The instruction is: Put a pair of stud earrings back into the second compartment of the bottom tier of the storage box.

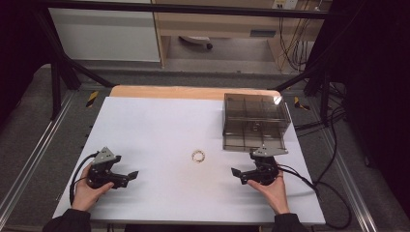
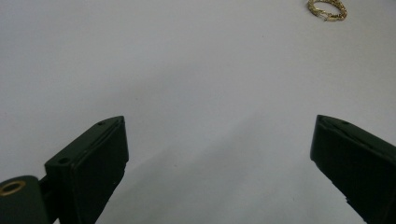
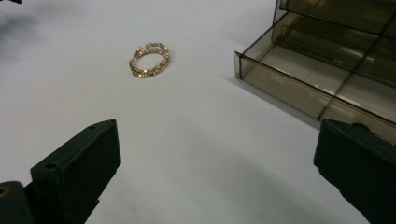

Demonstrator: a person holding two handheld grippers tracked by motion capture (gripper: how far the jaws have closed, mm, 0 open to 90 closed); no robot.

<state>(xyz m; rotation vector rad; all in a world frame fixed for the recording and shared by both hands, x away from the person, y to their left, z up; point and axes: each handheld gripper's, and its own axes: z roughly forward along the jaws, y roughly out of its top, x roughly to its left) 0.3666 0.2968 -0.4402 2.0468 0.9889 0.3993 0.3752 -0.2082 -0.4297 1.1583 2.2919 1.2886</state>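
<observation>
At this moment I had both sets of tongs resting low at the near edge of the worktop [image 1: 145, 125], one in each of my hands. The left tongs [image 1: 129, 178] stood wide open with nothing between the jaws, and the left gripper view showed bare white surface in the gap. The right tongs [image 1: 238, 175] were likewise spread wide and held nothing. Between the two, a little farther out, lay the gold bracelet [image 1: 198, 155], flat on the white sheet and well apart from either tool; in the right gripper view the bracelet [image 3: 149, 59] appeared ahead and to the left of the jaws, untouched. Beyond the right tongs, at the far right of the worktop, stood the smoked clear organiser box [image 1: 255, 122], its lowest drawer [image 3: 303, 88] pulled out and, as far as I could see, empty in the compartments shown. I judged the work to be at its start: the drawer was open to receive, but the bracelet had not been grasped, lifted or placed, and the drawer was yet to be shut. Count: two tongs, one bracelet, one box, one drawer drawn out.
</observation>
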